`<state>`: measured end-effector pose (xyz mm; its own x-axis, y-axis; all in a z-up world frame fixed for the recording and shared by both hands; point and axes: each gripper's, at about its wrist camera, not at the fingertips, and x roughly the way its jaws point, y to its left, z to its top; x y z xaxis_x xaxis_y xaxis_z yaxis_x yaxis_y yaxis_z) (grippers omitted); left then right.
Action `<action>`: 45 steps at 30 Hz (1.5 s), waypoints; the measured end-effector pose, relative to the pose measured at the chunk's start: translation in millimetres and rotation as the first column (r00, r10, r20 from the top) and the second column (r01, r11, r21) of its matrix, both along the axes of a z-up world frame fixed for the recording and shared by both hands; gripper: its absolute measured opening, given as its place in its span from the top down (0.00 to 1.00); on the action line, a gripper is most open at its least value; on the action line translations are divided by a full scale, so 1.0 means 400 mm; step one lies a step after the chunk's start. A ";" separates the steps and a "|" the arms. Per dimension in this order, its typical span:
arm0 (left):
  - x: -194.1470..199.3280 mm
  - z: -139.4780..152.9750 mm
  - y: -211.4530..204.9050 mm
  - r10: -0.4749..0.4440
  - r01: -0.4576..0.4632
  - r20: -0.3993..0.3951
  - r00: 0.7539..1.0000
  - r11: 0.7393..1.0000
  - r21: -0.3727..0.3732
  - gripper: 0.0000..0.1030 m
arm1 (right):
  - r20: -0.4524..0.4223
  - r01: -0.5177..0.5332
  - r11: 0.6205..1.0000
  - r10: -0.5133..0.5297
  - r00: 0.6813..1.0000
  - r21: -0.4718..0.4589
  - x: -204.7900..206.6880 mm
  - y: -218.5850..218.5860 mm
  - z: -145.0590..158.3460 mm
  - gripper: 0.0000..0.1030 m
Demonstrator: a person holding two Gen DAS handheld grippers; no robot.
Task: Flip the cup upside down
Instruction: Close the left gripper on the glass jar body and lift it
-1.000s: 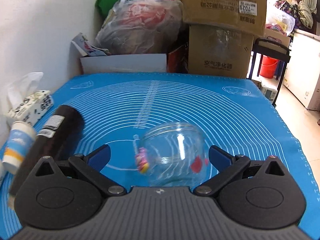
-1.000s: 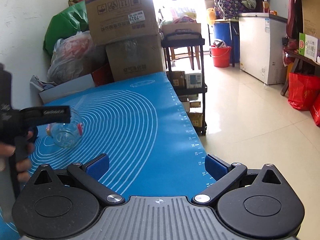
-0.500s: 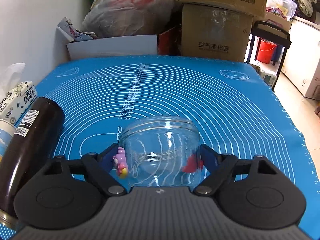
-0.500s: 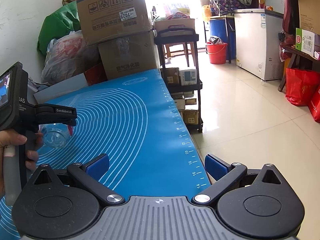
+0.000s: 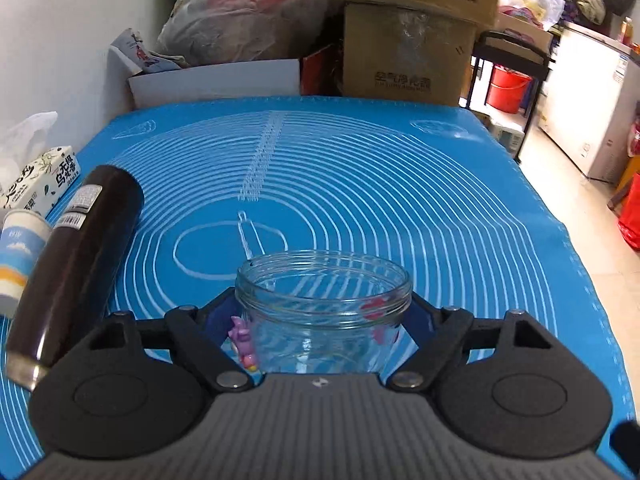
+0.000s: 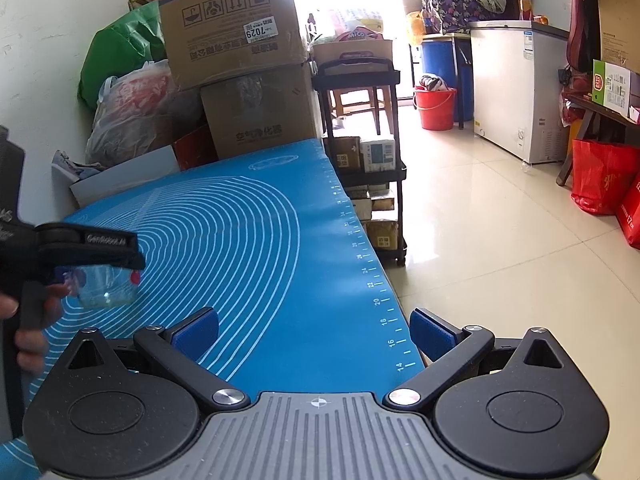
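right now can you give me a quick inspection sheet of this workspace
surface: blue mat with white rings, covering the table top
job's things: clear glass cup with small stickers, mouth up, off the mat in the right wrist view
clutter: dark bottle lying on its side at the left, paper cup and tissue pack beside it
grippers: left gripper shut on the cup; right gripper open, holding nothing, over the mat's near edge
cables: nothing seen
surroundings: cardboard boxes and a plastic bag behind the table, black cart, red bucket, white freezer
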<state>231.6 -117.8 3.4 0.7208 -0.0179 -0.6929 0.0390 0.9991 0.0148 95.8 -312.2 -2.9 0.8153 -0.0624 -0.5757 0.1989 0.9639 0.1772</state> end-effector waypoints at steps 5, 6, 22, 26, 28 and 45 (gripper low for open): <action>-0.039 0.005 0.012 0.005 -0.005 0.019 1.000 1.000 0.004 0.19 | -0.001 -0.005 1.000 0.005 1.000 0.005 -0.021 0.010 0.007 0.00; -0.047 0.010 0.014 0.002 -0.002 0.021 1.000 1.000 0.003 0.19 | 0.002 -0.006 1.000 0.006 1.000 0.000 -0.027 0.013 0.010 0.00; -0.186 0.043 0.013 -0.103 0.106 -0.111 0.988 0.994 0.015 0.19 | 0.000 -0.010 1.000 0.010 1.000 -0.009 -0.076 0.015 0.027 0.00; -0.172 0.021 0.008 -0.088 0.092 -0.125 0.988 0.996 0.021 0.19 | -0.006 -0.006 1.000 0.006 1.000 0.002 -0.074 0.010 0.019 0.00; -0.173 0.016 0.007 -0.087 0.091 -0.108 0.990 0.996 0.026 0.19 | -0.010 -0.004 1.000 0.004 1.000 0.002 -0.069 0.009 0.015 0.00; -0.119 -0.001 0.017 -0.079 0.081 -0.079 0.994 0.997 0.017 0.17 | -0.071 -0.023 1.000 0.023 0.997 -0.001 -0.022 0.023 -0.032 0.00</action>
